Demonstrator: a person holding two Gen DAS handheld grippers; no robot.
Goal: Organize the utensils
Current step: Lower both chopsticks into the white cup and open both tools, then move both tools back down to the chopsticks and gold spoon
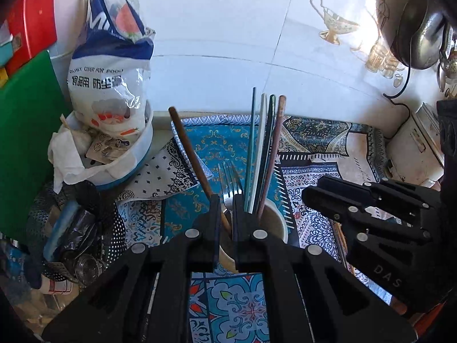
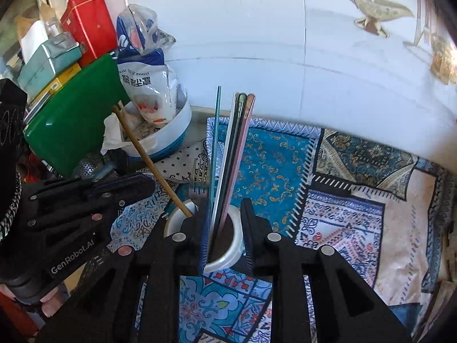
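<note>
**Chopsticks go in the cup**

To do this step well, the sticks need to drop straight down into the cup (image 2: pixel 228 245) and lean together, not poke out sideways. The hands should let go softly and lift away slowly, so nothing tips the cup over.

On the left, the brown stick (image 1: pixel 190 154) leans out of the cup toward the white bowl (image 1: pixel 125 165). The left gripper (image 1: pixel 226 214) sits right over the cup's near rim. Its two fingers are almost closed, with only a thin gap. The low end of the brown stick runs down into that gap, but I cannot tell if the fingers pinch it.

In the middle, a fork (image 1: pixel 230 177) stands in the cup with its points up.

Next come the colored chopsticks (image 2: pixel 232 154), bunched close and standing tall in the cup.

On the right, the right gripper (image 2: pixel 222 225) is a little way open. Its fingers stand on each side of the chopsticks, and there is space around them, so it does not squeeze them. The cup stands on the patterned cloth (image 2: pixel 357 200).
</note>
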